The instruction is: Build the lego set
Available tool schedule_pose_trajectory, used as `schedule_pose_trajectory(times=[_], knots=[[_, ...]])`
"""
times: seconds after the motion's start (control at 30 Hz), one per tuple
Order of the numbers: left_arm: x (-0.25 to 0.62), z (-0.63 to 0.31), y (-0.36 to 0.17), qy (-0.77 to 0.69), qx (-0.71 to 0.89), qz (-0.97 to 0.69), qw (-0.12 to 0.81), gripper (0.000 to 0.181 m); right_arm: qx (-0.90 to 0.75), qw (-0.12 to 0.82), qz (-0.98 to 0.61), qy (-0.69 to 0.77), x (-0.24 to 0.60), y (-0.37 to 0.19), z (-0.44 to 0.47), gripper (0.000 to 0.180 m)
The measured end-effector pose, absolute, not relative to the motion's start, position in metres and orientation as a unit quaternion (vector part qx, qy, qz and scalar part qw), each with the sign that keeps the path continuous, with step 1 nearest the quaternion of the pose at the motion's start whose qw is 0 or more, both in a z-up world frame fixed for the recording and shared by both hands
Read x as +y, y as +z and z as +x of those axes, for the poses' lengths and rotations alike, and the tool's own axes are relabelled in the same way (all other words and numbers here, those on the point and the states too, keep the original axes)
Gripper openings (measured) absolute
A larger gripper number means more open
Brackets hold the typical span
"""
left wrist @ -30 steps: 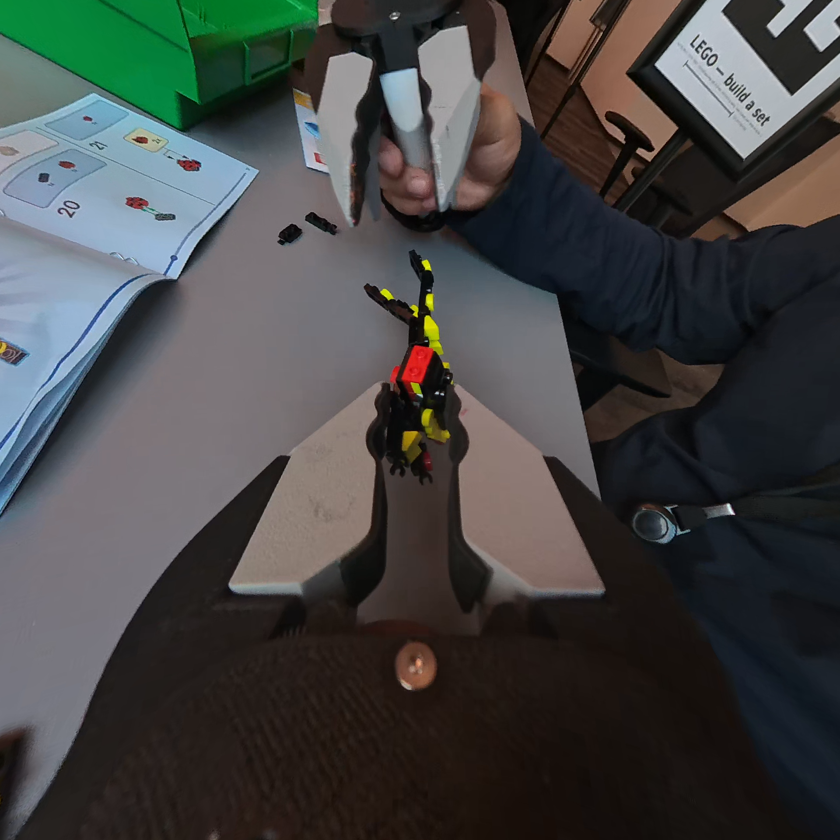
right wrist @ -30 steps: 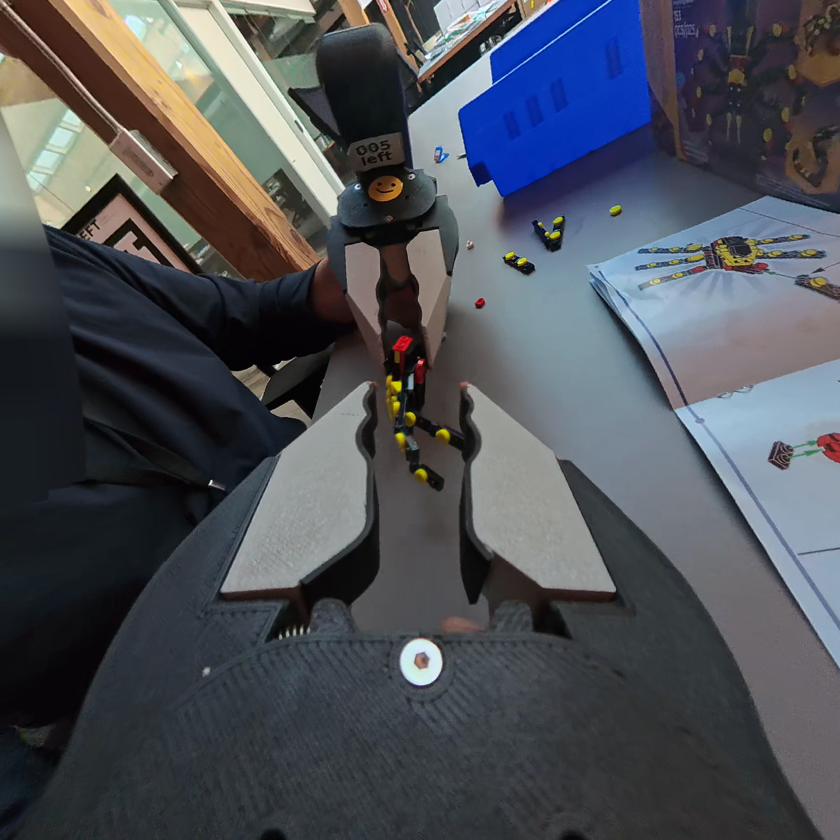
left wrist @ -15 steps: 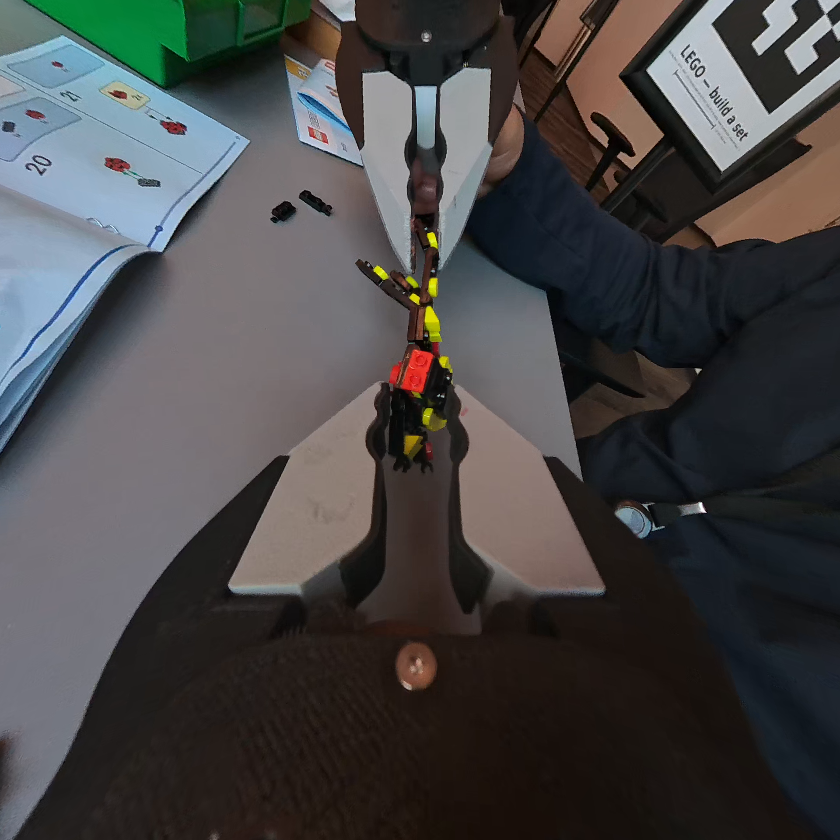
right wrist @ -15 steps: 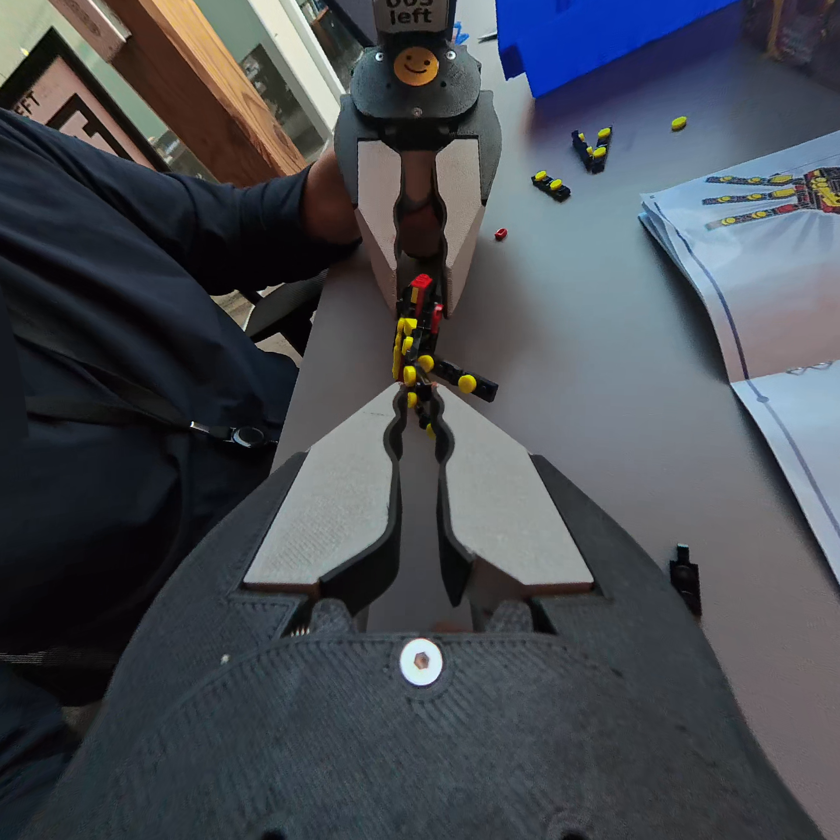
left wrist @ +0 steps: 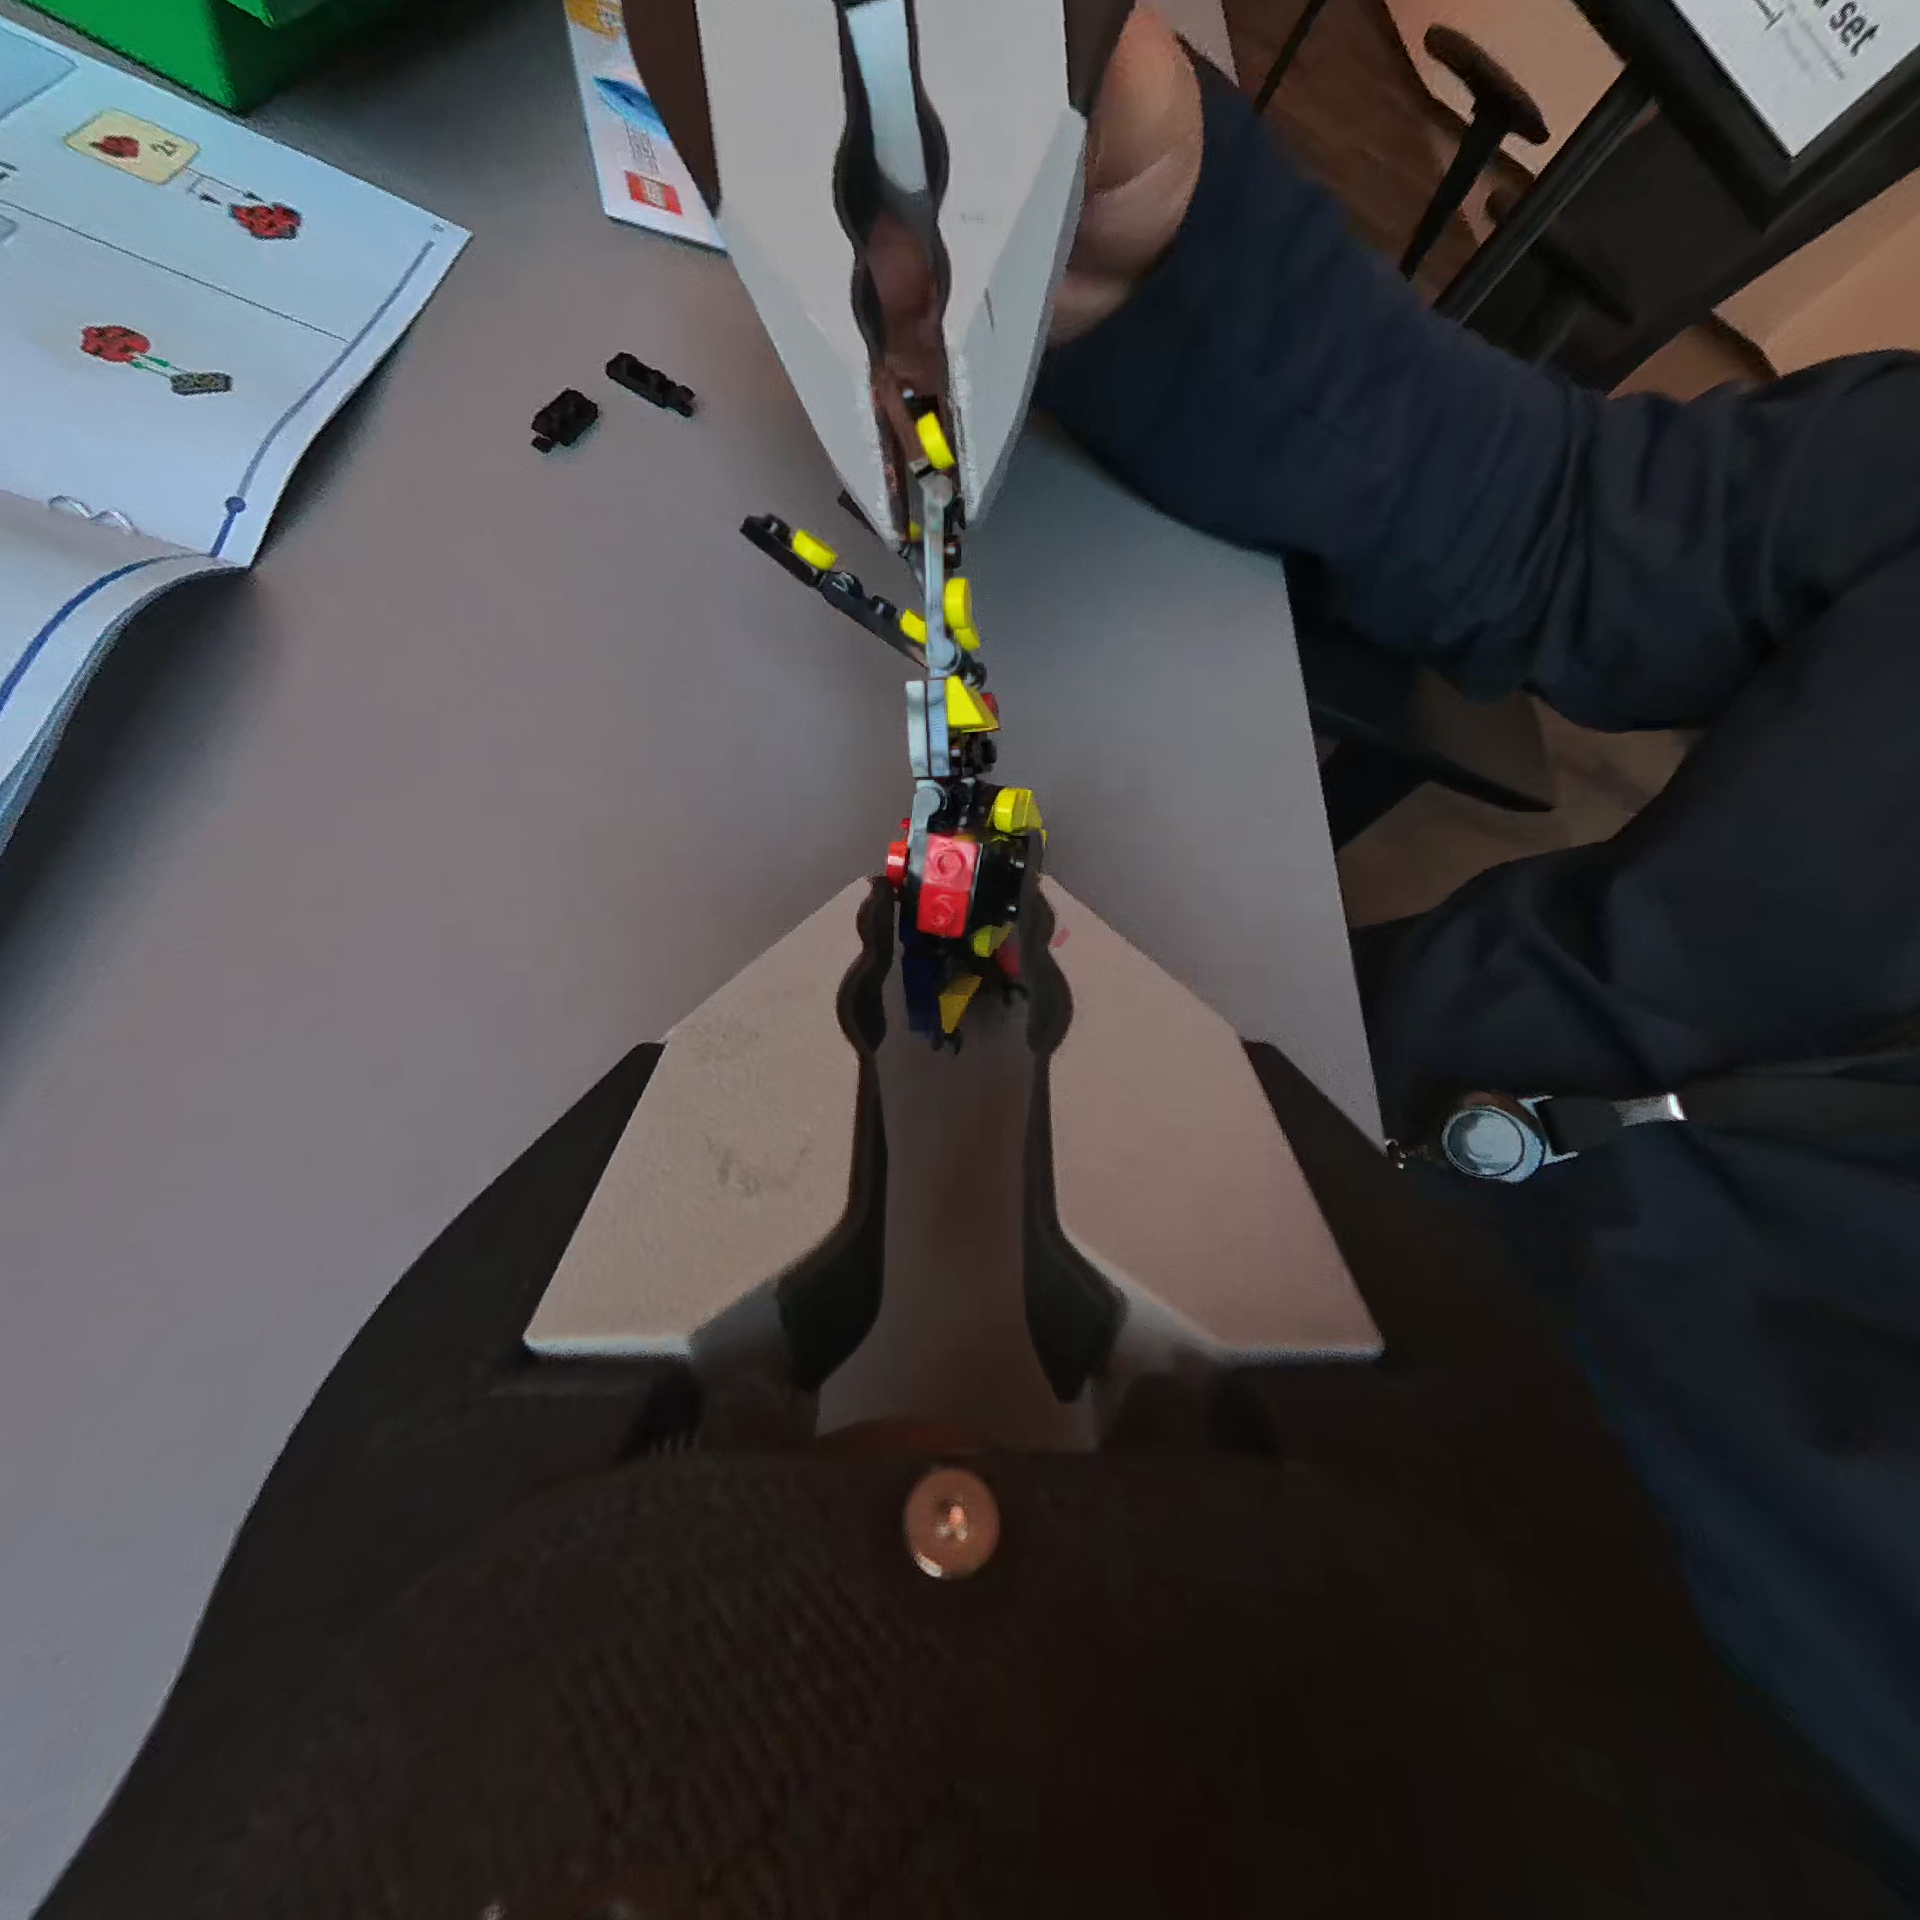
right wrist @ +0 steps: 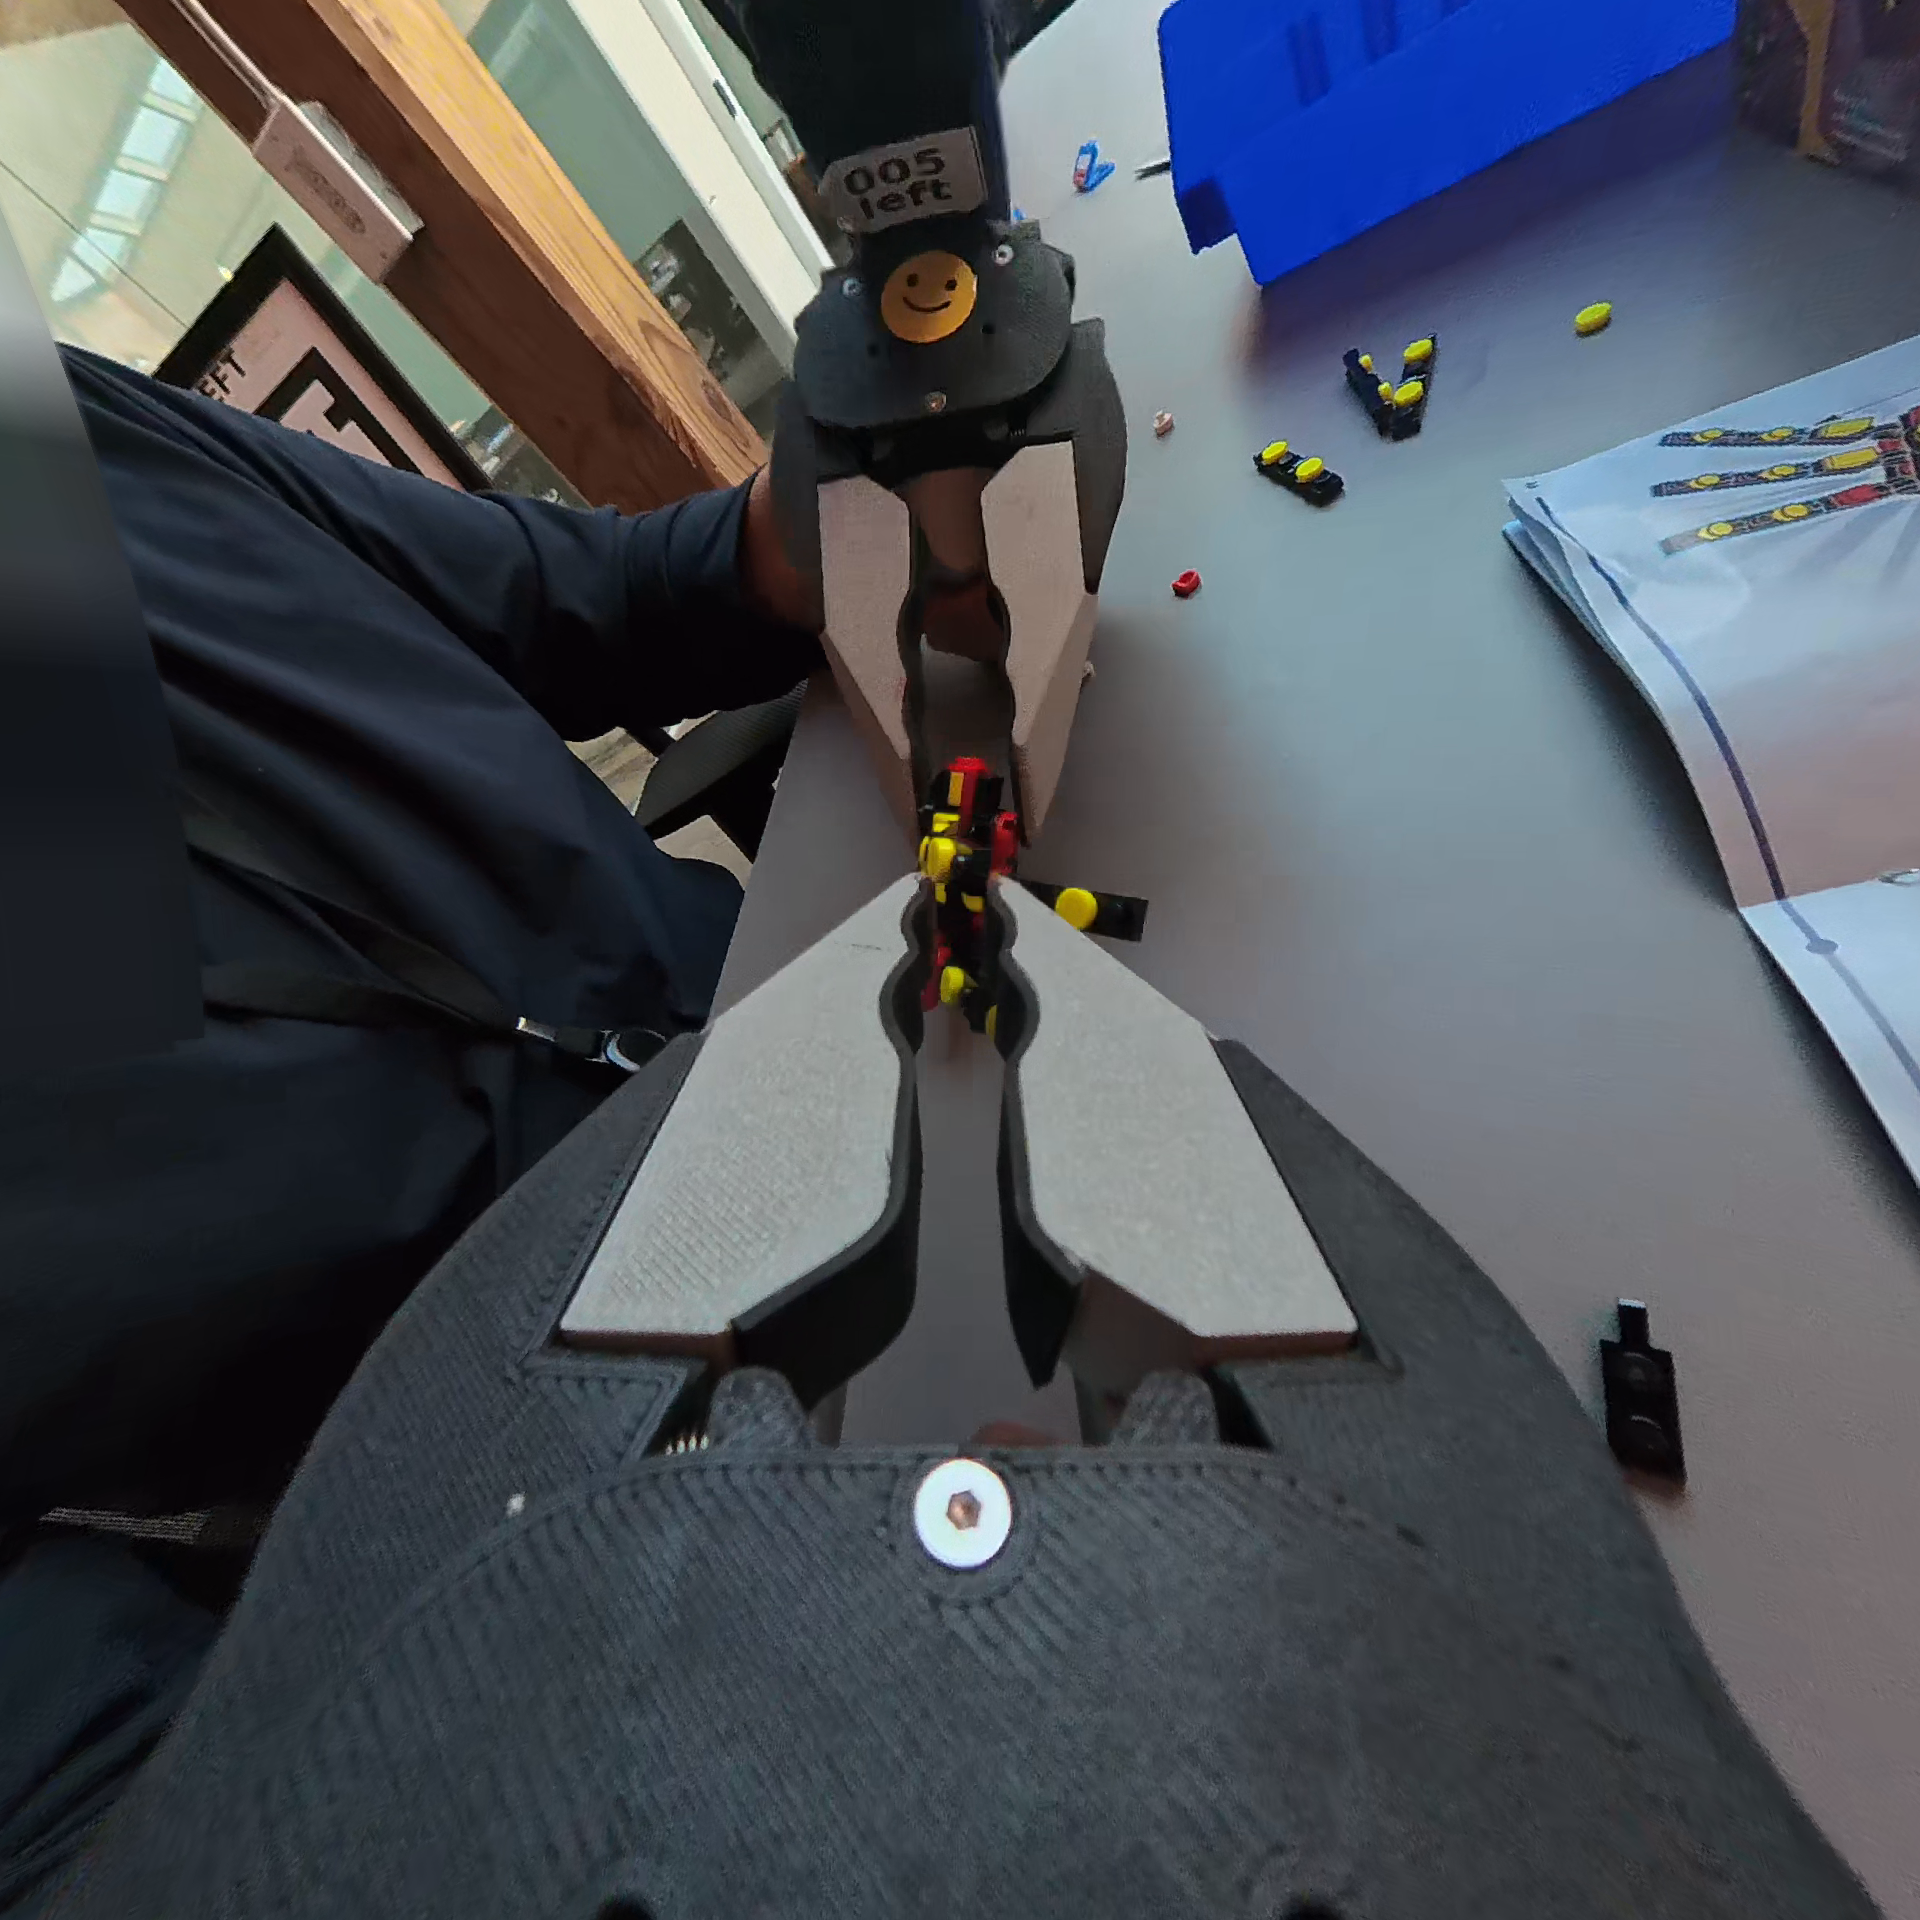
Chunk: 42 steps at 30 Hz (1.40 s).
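Note:
A small black, yellow and red lego model [left wrist: 951,878] hangs between my two grippers above the grey table [left wrist: 468,831]. My left gripper [left wrist: 951,909] is shut on its red and black body. My right gripper [left wrist: 925,509] comes from the far side and is shut on one long black leg with yellow studs [left wrist: 940,613]. A second leg [left wrist: 800,545] sticks out to the left, free. In the right wrist view my right gripper [right wrist: 958,894] clamps the leg [right wrist: 951,977], and the left gripper [right wrist: 966,810] faces it, holding the body [right wrist: 961,790].
An open instruction booklet [left wrist: 156,312] lies left, with a green bin [left wrist: 208,42] behind it. Two black pieces [left wrist: 566,416] lie near it. The right wrist view shows a blue bin [right wrist: 1455,125], loose yellow-and-black pieces [right wrist: 1299,473], a black piece [right wrist: 1642,1392] and the person's dark sleeve [right wrist: 416,623]. The black piece [right wrist: 1642,1392] sits 12 centimeters or so from the ends of my right fingers. The left camera catches it too, in the left wrist view [left wrist: 558,412].
My right gripper was open and apart from the model. It moved in over the leg and shut on it. My left gripper kept hold of the body.

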State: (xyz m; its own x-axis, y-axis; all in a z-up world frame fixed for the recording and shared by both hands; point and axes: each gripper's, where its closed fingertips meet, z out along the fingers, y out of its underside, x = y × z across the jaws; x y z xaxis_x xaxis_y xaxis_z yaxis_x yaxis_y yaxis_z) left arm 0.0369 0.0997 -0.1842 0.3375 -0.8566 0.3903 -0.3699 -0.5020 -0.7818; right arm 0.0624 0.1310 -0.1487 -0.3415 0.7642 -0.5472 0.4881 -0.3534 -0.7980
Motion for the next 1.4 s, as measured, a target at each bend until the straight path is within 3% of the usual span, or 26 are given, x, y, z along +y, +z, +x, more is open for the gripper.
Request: schedule_pose_trajectory(times=[0.33,0.47,0.93,1.1,1.4], knots=[[0.100,0.041,-0.185,-0.409,0.407,-0.761,0.295,0.021,-0.546,0.129,-0.555,0.614,0.131,-0.139,0.054,0.004],[0.101,0.040,-0.181,-0.429,0.396,-0.756,0.296,0.021,-0.545,0.142,-0.556,0.611,0.137,-0.137,0.059,0.036],[0.103,0.035,-0.170,-0.452,0.377,-0.744,0.317,0.021,-0.619,0.133,-0.537,0.557,0.122,-0.158,0.069,0.033],[0.114,0.024,-0.154,-0.530,0.301,-0.727,0.317,0.021,-0.627,0.201,-0.500,0.562,0.120,-0.138,0.066,0.067],[0.113,0.018,-0.143,-0.590,0.263,-0.701,0.303,0.021,-0.701,0.379,-0.469,0.381,0.122,-0.147,0.050,0.074]])
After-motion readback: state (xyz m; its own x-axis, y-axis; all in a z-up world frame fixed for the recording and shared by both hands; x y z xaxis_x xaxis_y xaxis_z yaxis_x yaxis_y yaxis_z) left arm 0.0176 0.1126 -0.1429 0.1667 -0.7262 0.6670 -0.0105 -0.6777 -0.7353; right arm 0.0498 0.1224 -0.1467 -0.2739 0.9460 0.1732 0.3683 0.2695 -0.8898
